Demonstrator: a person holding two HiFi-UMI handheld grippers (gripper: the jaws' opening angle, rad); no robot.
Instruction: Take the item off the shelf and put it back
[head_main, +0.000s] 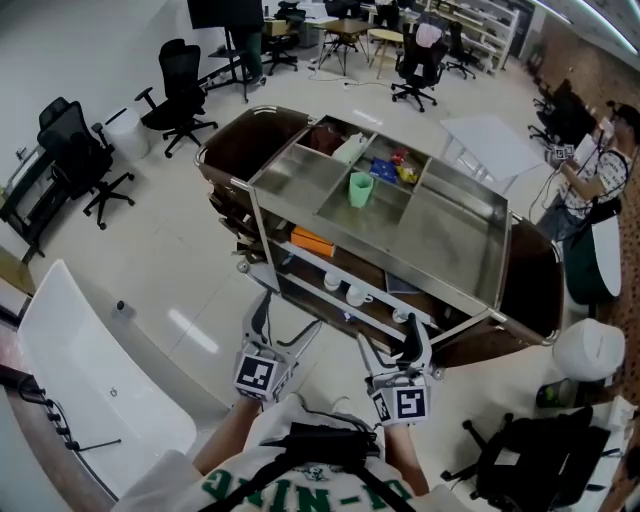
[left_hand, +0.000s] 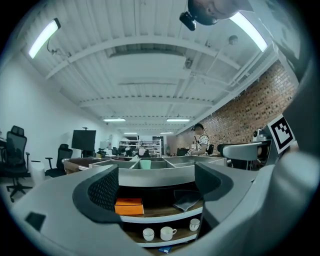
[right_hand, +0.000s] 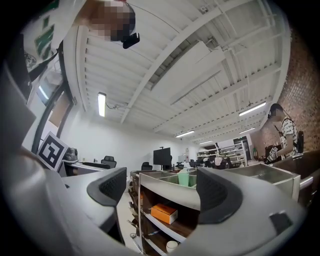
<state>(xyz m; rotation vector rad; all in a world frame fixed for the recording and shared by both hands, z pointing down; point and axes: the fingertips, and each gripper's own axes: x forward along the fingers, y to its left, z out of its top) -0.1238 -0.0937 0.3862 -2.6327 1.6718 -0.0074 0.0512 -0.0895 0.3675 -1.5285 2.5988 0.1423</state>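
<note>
A steel trolley (head_main: 370, 243) with shelves stands in front of me. On its middle shelf lie an orange box (head_main: 312, 242) (left_hand: 129, 206) (right_hand: 164, 213) and a dark cloth (left_hand: 187, 199). White cups (head_main: 345, 290) (left_hand: 167, 233) sit on the shelf below. A green cup (head_main: 360, 188) (right_hand: 183, 178) stands in the top tray. My left gripper (head_main: 280, 325) (left_hand: 156, 187) is open and held level, a short way in front of the shelves. The right gripper (head_main: 395, 345) (right_hand: 160, 192) is open too, off the trolley's near side. Neither holds anything.
Black office chairs (head_main: 180, 95) stand at the far left, and a white table (head_main: 90, 370) is at my near left. A person (head_main: 590, 180) stands at the right. By my right side are a black backpack (head_main: 530, 460) and a white stool (head_main: 590, 350).
</note>
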